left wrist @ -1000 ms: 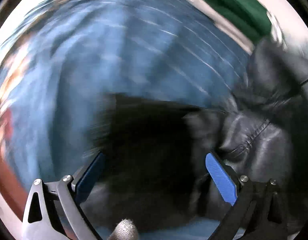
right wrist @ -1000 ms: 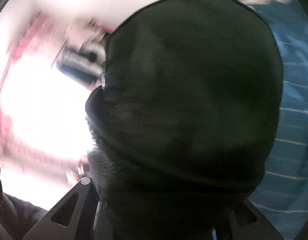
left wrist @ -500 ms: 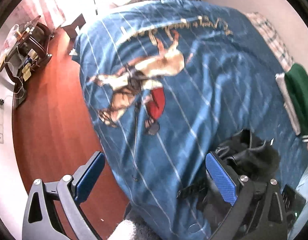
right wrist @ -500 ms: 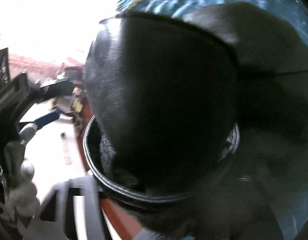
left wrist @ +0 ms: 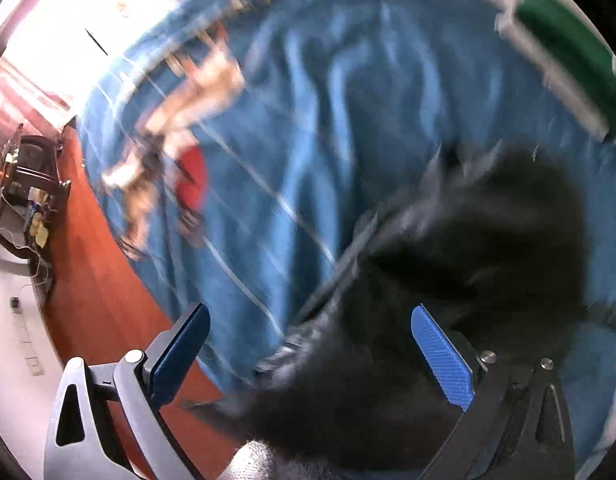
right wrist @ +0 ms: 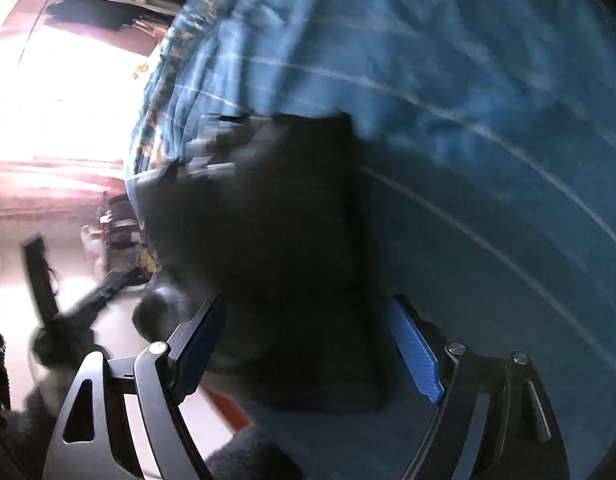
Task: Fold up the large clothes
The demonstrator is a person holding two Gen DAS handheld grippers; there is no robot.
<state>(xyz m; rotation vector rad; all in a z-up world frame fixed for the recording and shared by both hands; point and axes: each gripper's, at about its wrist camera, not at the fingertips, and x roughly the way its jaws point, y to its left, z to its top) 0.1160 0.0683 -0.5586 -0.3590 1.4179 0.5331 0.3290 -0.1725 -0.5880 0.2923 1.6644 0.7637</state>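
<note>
A black garment (left wrist: 467, 256) lies bunched near the edge of a bed, on a blue duvet (left wrist: 347, 120). In the left wrist view my left gripper (left wrist: 308, 344) points down over it, open, with the garment's lower part under the gap and against the right pad (left wrist: 439, 356). In the right wrist view the same black garment (right wrist: 284, 220) rests on the duvet (right wrist: 487, 100). My right gripper (right wrist: 308, 344) stands with its jaws wide on either side of it, and the pads are not pressing it. Both views are blurred by motion.
A green garment (left wrist: 567, 52) lies at the far right of the bed. The duvet carries a horse-and-rider print (left wrist: 180, 120). A red-brown wooden floor (left wrist: 108, 300) runs along the bed's left side, with dark wooden furniture (left wrist: 28, 184) by the wall.
The right gripper was shut on the black garment, which filled its view; now its jaws are wide and the garment rests on the duvet. The left gripper rose, then came down over the garment.
</note>
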